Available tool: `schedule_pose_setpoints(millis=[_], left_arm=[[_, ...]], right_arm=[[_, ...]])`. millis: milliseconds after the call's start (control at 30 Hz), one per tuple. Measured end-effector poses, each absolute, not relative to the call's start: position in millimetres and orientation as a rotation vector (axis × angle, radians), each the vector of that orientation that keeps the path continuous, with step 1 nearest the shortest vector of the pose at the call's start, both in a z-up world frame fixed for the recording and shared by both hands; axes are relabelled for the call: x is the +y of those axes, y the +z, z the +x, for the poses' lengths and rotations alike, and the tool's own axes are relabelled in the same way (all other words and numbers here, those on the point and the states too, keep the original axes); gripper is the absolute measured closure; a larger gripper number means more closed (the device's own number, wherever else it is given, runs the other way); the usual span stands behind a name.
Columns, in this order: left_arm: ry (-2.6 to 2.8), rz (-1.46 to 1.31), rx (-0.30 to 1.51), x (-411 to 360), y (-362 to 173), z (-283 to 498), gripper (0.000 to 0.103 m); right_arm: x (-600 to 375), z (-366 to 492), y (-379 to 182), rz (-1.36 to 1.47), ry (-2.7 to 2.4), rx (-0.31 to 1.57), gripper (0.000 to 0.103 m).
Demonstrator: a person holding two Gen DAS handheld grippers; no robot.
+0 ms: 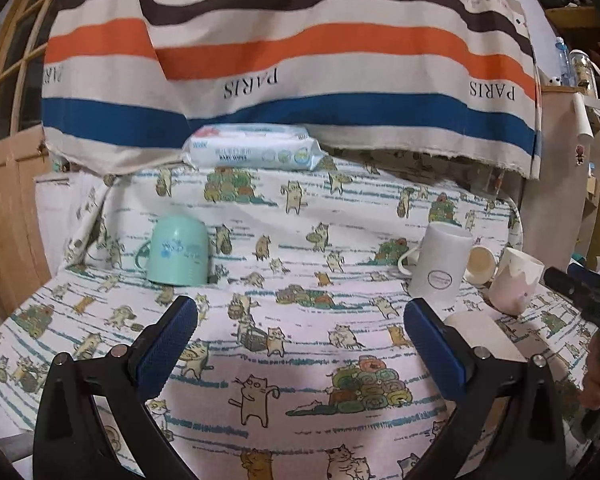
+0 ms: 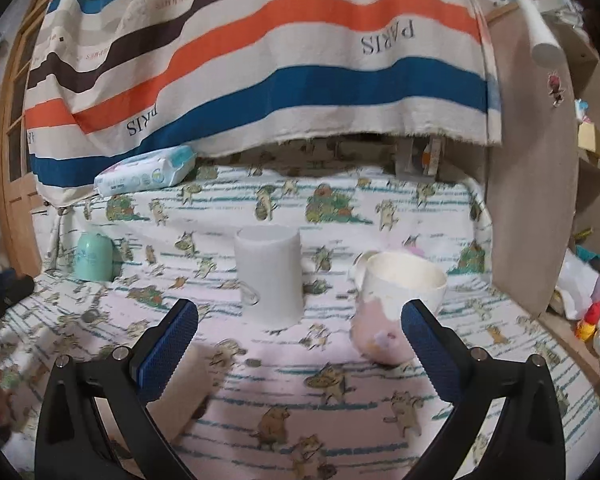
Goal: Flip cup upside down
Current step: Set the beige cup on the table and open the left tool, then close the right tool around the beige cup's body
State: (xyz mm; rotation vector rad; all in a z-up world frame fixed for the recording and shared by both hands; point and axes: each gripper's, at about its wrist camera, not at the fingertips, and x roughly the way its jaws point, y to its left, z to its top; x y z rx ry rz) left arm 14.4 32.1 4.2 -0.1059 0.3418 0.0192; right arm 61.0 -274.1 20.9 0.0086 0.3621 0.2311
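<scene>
A mint green cup [image 1: 178, 254] stands upside down at the left of the cat-print cloth; it also shows in the right wrist view [image 2: 94, 257]. A white mug [image 1: 440, 264] [image 2: 269, 276] stands mouth up in the middle. A pink and white cup [image 2: 392, 306] [image 1: 514, 286] stands upright just ahead of the right finger of my right gripper [image 2: 300, 344]. My right gripper is open and empty. My left gripper [image 1: 300, 348] is open and empty, well short of the cups. Another cream cup [image 1: 480, 265] lies behind, its mouth facing me.
A pack of baby wipes [image 1: 254, 148] lies at the back under a striped hanging cloth [image 1: 292, 48]. A white block [image 2: 180, 384] lies by my right gripper's left finger. Shelves [image 2: 588, 184] stand to the right. A wooden door [image 1: 8, 184] is at the left.
</scene>
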Motion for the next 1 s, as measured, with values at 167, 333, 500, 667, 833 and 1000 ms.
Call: schedule_pose_setpoints(millis=[167, 333, 500, 667, 833, 1000], left_arm=[[-0.018, -0.095, 0.38, 28, 1, 21, 0.0], [-0.043, -0.081, 0.384, 25, 1, 22, 0.0], [-0.026, -0.104, 0.379, 29, 2, 22, 0.0], [-0.008, -0.081, 0.384, 25, 1, 22, 0.0], [0.045, -0.093, 0.378, 30, 1, 22, 0.0], [0.039, -0.089, 0.383, 30, 0, 23, 0.0]], right_arm=[[-258, 72, 42, 0.049, 0.25, 0.527, 0.001], [-230, 104, 48, 0.1, 0.329, 0.803, 0.001], [-193, 137, 25, 0.121, 0.368, 1.072, 0.005], [-176, 148, 13, 0.112, 0.272, 1.143, 0.015], [-166, 158, 2, 0.102, 0.198, 1.171, 0.016], [-165, 167, -7, 0.103, 0.16, 1.207, 0.016]])
